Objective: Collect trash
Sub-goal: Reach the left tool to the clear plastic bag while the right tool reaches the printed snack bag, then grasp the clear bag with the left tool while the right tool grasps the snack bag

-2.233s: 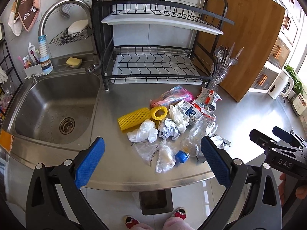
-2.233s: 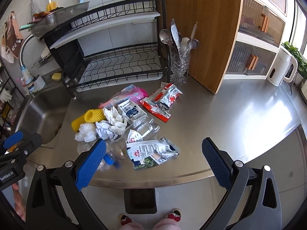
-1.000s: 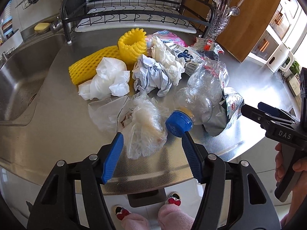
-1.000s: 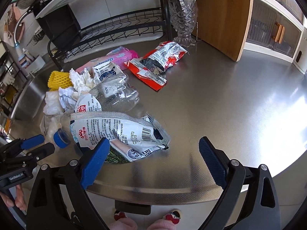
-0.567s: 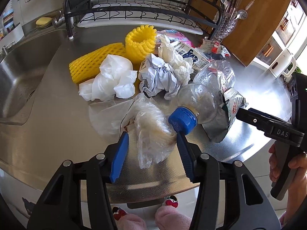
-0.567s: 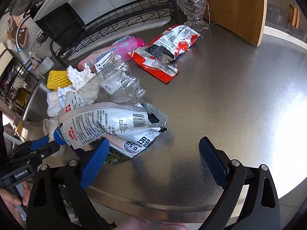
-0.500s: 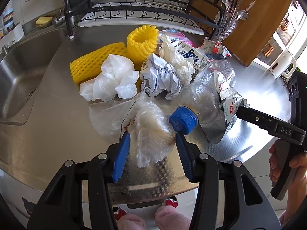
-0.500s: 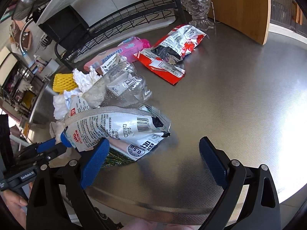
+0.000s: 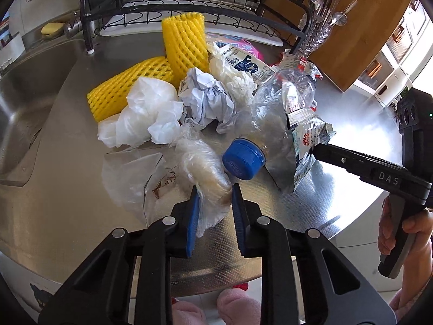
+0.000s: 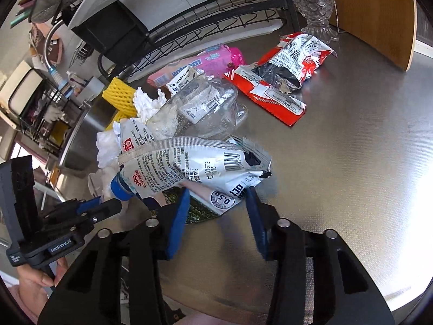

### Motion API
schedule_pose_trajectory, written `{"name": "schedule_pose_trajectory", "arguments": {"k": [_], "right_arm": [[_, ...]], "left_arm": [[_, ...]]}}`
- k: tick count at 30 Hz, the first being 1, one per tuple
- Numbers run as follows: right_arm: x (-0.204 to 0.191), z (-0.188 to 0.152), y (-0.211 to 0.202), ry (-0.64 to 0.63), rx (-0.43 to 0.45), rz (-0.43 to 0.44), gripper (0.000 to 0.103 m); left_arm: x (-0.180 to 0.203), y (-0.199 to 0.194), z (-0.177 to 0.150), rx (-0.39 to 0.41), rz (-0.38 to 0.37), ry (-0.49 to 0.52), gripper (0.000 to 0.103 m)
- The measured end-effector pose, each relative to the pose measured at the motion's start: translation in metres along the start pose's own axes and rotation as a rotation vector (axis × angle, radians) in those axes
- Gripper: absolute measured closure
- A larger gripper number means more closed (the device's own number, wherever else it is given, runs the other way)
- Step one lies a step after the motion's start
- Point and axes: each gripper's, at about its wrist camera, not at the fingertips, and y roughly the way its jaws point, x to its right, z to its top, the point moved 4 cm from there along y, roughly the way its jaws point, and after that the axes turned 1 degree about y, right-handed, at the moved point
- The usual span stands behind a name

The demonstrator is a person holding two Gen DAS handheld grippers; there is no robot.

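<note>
Trash lies heaped on the steel counter [image 10: 351, 149]. My left gripper [image 9: 213, 208] is closing, and its blue pads press on the near end of a clear plastic bag [image 9: 205, 170] with a pale lump inside. Beside the bag lies a crushed clear bottle [image 9: 276, 113] with a blue cap [image 9: 239, 161]. My right gripper [image 10: 217, 205] is also closing, and its pads pinch the lower edge of a white printed foil pouch [image 10: 189, 165]. Behind are yellow foam nets [image 9: 184, 43], crumpled paper [image 9: 205, 100], white plastic [image 9: 146, 113], a red wrapper [image 10: 281, 81] and a pink pack [image 10: 200, 65].
A black dish rack [image 9: 167, 2] stands behind the heap, with the sink [image 9: 16, 108] to its left. A glass cutlery holder [image 9: 316, 35] and a wooden board [image 10: 373, 13] stand at the back right. The counter's front edge is just under both grippers.
Both pairs of jaws have narrowed, the left onto the clear bag and the right onto the white pouch. The right gripper has come in closer and lower to the pouch, which now looks crumpled.
</note>
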Motion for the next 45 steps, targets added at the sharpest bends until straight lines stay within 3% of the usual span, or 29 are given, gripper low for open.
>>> {"name": "schedule_pose_trajectory", "arguments": {"k": [2, 6, 11, 17, 18, 20, 21, 26, 29, 30, 31, 33, 34, 37, 45], "right_arm": [[0.0, 0.0, 0.002, -0.019, -0.005, -0.02, 0.086], [0.002, 0.001, 0.004, -0.016, -0.003, -0.048, 0.101], [0.004, 0.001, 0.0, 0.003, 0.015, -0.059, 0.101], [-0.005, -0.006, -0.009, -0.005, -0.025, -0.076, 0.096], [-0.009, -0.009, -0.011, -0.014, -0.028, -0.079, 0.094], [-0.02, -0.015, -0.017, -0.029, -0.019, -0.073, 0.051], [-0.026, -0.018, -0.022, -0.029, 0.006, -0.065, 0.024], [-0.05, -0.021, -0.02, -0.068, 0.076, -0.129, 0.023], [-0.055, -0.021, -0.001, -0.074, 0.069, -0.189, 0.027], [-0.055, -0.022, 0.004, -0.076, 0.068, -0.214, 0.036], [-0.055, -0.023, 0.007, -0.074, 0.07, -0.235, 0.056], [-0.052, -0.026, 0.01, -0.052, 0.061, -0.269, 0.083], [-0.049, -0.027, 0.008, -0.042, 0.067, -0.286, 0.091], [-0.044, -0.031, -0.004, -0.033, 0.098, -0.312, 0.101], [-0.049, -0.047, -0.061, -0.007, 0.179, -0.319, 0.101]], "left_arm": [[0.0, 0.0, 0.001, -0.001, 0.0, 0.002, 0.085], [0.003, 0.0, 0.001, 0.002, -0.001, 0.009, 0.09], [0.004, -0.008, 0.002, 0.027, -0.002, 0.008, 0.092], [0.006, -0.013, 0.001, 0.031, -0.009, 0.009, 0.092], [0.007, -0.013, 0.0, 0.029, -0.013, 0.009, 0.092], [0.006, -0.014, -0.003, 0.026, -0.02, 0.005, 0.092], [0.005, -0.015, -0.004, 0.026, -0.023, 0.003, 0.092], [0.002, -0.02, -0.007, 0.032, -0.027, 0.005, 0.092], [0.001, -0.024, -0.006, 0.039, -0.027, 0.013, 0.092], [0.001, -0.025, -0.006, 0.041, -0.027, 0.016, 0.092], [0.001, -0.026, -0.007, 0.041, -0.028, 0.019, 0.092], [0.001, -0.028, -0.008, 0.042, -0.032, 0.024, 0.092], [0.001, -0.03, -0.009, 0.042, -0.034, 0.028, 0.092], [0.003, -0.037, -0.012, 0.046, -0.043, 0.038, 0.092], [0.008, -0.077, -0.036, 0.072, -0.082, 0.065, 0.093]]}}
